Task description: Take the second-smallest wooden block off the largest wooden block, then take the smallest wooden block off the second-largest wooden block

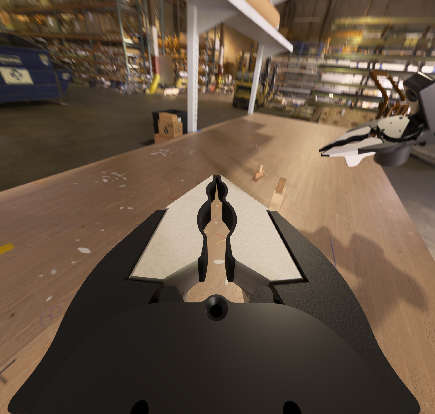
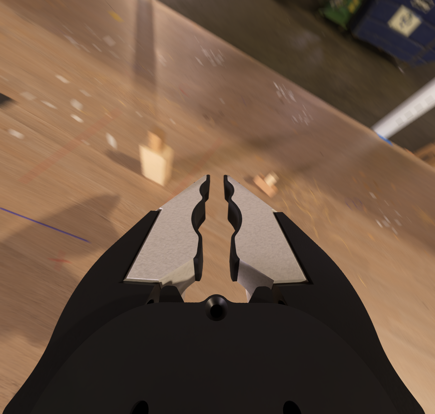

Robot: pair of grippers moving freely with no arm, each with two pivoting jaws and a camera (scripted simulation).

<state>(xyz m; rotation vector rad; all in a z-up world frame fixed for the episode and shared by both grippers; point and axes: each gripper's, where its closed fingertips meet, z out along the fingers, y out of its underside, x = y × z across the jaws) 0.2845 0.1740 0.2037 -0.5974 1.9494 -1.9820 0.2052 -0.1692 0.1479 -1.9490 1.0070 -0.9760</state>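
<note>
Two small stacks of wooden blocks stand on the wooden table [image 1: 117,214]. The largest pale block [image 2: 156,164] carries the second-smallest block [image 2: 155,141]. To its right the second-largest block [image 2: 264,187] carries the smallest block [image 2: 270,179]. In the left wrist view the largest block [image 1: 276,199] and its top block [image 1: 281,184] are nearer, and the other stack [image 1: 258,174] is behind them. My left gripper [image 1: 216,176] is shut and empty, left of the stacks. My right gripper [image 2: 216,177] is slightly open and empty, above the table short of both stacks; it also shows in the left wrist view [image 1: 326,152].
White paint flecks and thin coloured lines mark the table top. White shelf posts [image 1: 193,73] stand at the table's far edge, with cardboard boxes [image 1: 169,126] on the floor beyond. The table edge [image 2: 306,91] runs diagonally past the stacks.
</note>
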